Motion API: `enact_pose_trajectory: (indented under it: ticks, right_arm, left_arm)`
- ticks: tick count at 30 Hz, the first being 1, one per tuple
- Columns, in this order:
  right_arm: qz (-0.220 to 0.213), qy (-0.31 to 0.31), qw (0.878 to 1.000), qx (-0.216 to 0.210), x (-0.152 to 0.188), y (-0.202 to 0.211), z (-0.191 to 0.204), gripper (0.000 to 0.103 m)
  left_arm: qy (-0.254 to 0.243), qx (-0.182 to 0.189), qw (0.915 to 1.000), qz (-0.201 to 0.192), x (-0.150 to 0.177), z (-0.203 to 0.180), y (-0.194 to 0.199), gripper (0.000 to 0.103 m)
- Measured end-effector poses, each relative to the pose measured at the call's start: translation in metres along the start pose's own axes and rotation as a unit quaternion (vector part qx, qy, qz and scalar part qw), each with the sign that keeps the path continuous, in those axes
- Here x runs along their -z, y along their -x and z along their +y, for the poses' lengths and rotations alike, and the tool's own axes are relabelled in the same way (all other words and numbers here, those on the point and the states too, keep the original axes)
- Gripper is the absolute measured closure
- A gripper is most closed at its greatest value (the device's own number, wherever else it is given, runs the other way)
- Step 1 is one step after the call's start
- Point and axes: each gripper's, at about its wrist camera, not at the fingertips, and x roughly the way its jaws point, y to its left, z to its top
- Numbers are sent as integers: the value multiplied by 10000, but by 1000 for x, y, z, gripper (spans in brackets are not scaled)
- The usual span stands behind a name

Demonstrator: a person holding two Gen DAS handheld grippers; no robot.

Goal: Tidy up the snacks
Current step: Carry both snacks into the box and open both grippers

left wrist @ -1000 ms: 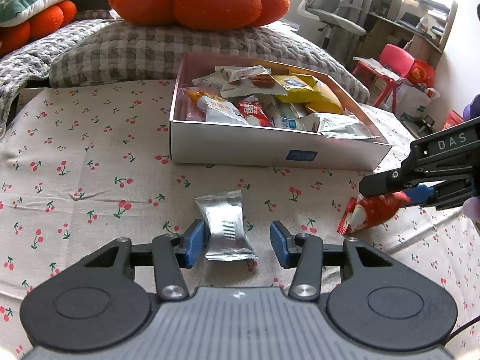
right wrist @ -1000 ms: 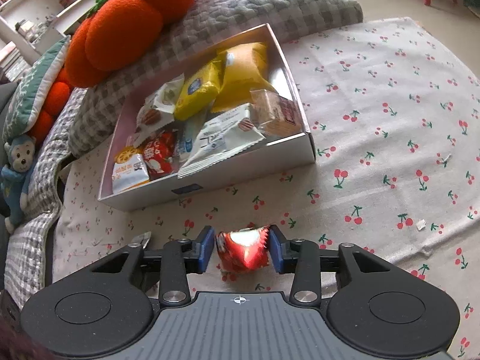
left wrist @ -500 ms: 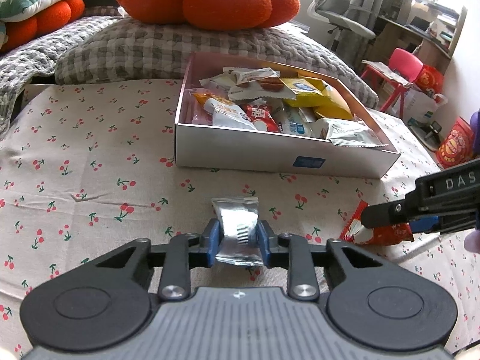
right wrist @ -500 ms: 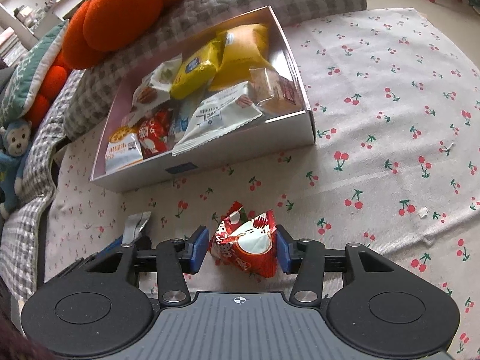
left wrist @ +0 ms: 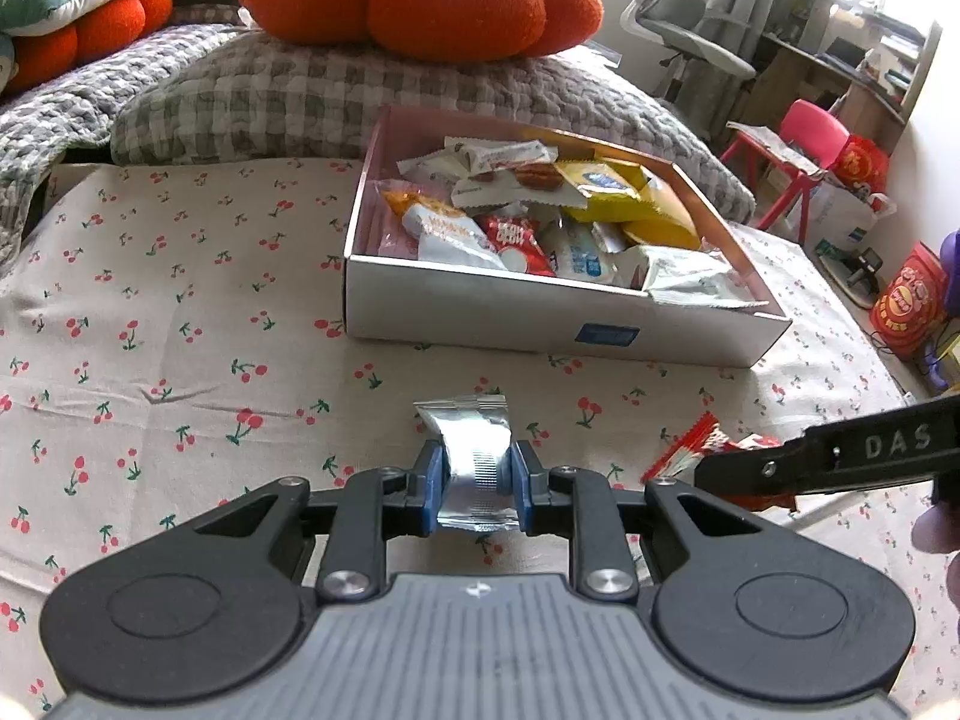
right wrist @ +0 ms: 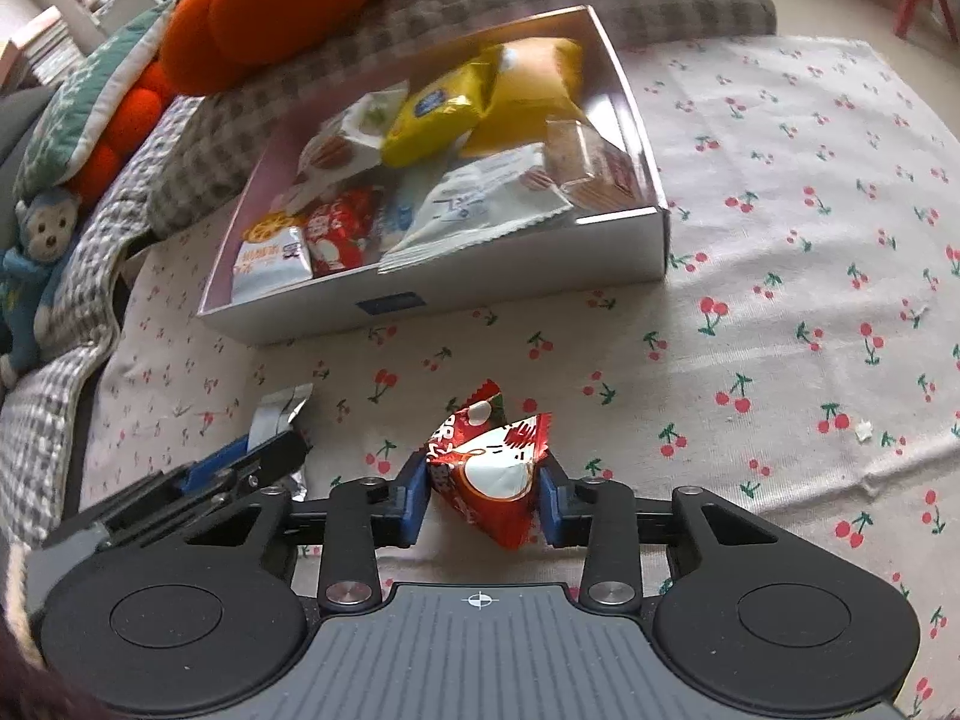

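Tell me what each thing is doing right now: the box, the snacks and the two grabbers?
Left gripper: just been closing, fingers pinch the silver packet.
Silver packet: squeezed, far end free above the cherry-print sheet.
Right gripper: just been closing, fingers press the red packet.
Red packet: gripped, puffy, unopened.
Snack box: open-topped, crowded with packets.

A grey office chair (left wrist: 678, 18) and desk (left wrist: 840, 66) stand in daylight.
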Motion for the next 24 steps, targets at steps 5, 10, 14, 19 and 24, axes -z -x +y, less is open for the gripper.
enact_pose_trajectory:
  ticks: [5,10,14,19,24]
  right_arm:
    - [-25,-9,10000,-91,-2,5,1,69]
    - [-140,-85,9996,-215,-6,15,1,69]
    - [-265,-176,9989,-354,-11,26,1,69]
    - [-457,-250,9975,-470,-19,36,1,69]
    - [-711,-277,9953,-600,-26,44,1,69]
  left_arm:
    - [118,28,9999,-54,-6,5,8,82]
    - [284,72,9994,-164,-12,10,18,82]
    - [383,125,9988,-277,-19,11,24,82]
    - [436,153,9981,-405,-26,9,29,82]
    - [426,141,9975,-542,-34,5,31,82]
